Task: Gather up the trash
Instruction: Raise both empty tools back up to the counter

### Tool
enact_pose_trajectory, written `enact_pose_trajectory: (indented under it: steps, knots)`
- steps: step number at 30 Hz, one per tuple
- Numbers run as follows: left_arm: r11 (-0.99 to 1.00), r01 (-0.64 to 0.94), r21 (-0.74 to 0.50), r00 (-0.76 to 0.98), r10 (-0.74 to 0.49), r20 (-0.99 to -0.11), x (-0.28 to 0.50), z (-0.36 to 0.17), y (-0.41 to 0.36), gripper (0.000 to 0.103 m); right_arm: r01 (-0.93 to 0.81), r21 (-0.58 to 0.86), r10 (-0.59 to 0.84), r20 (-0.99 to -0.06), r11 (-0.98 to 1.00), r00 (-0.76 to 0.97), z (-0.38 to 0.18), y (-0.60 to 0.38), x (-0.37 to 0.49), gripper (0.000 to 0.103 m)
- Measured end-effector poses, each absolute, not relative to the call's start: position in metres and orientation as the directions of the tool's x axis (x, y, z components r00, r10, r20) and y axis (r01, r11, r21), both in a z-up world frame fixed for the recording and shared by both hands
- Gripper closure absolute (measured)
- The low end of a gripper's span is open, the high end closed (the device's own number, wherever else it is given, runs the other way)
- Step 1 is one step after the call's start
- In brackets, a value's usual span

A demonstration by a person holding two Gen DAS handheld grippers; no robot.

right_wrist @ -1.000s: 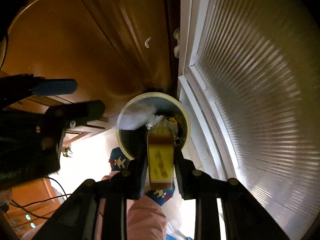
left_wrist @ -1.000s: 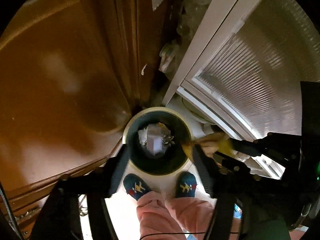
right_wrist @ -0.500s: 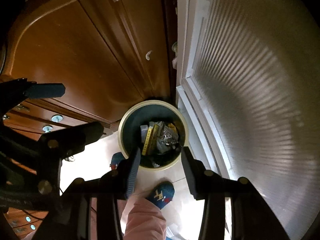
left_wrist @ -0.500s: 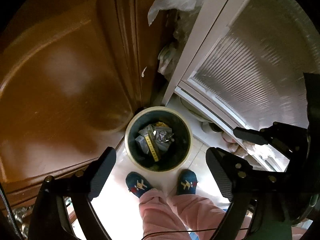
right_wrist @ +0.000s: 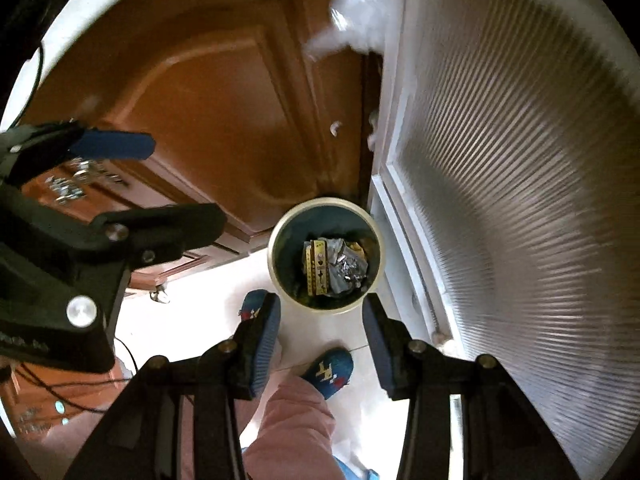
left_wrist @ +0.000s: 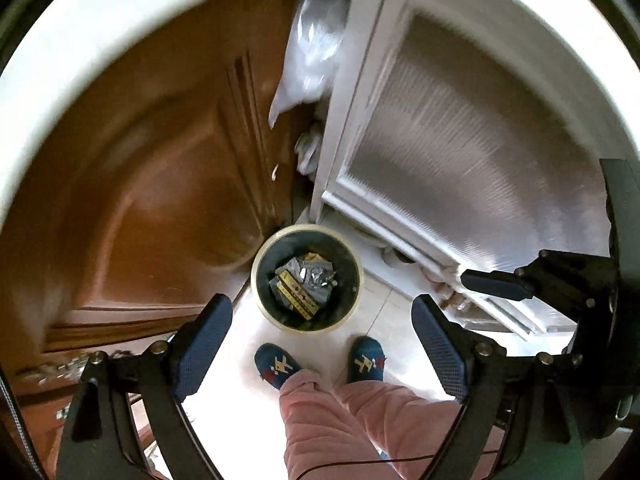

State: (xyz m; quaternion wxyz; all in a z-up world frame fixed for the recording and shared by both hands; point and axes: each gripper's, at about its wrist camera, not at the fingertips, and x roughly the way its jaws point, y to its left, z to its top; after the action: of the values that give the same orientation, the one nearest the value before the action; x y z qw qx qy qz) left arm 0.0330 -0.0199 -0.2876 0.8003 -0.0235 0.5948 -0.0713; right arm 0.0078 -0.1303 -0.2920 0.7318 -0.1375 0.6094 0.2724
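Two grippers hang above a round bin point(left_wrist: 307, 277), both spread and empty: the left gripper point(left_wrist: 322, 340) wide, the right gripper point(right_wrist: 322, 334) narrower. Below their fingertips, inside the bin, a yellow wrapper point(right_wrist: 319, 267) lies flat beside crumpled foil point(right_wrist: 349, 267), its long axis running away from the right gripper. Its print is unreadable.

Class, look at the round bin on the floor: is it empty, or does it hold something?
Not empty. The bin stands upright, and crumpled silver wrappers and a yellow strip lie inside it, below the rim.

Bin point(left_wrist: 262, 270) mouth clear; cabinet point(left_wrist: 160, 184) (door point(left_wrist: 460, 140)) flanks.
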Motion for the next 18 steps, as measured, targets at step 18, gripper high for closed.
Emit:
enact_pose_trajectory:
  steps: [18]
  knots:
    - [0.968,0.248,0.029,0.560,-0.118,-0.820,0.028,-0.070,-0.064,0.013,-0.583,0.074,0.356,-0.851,0.809,0.386,-0.103,-0.185,0.021,0.060]
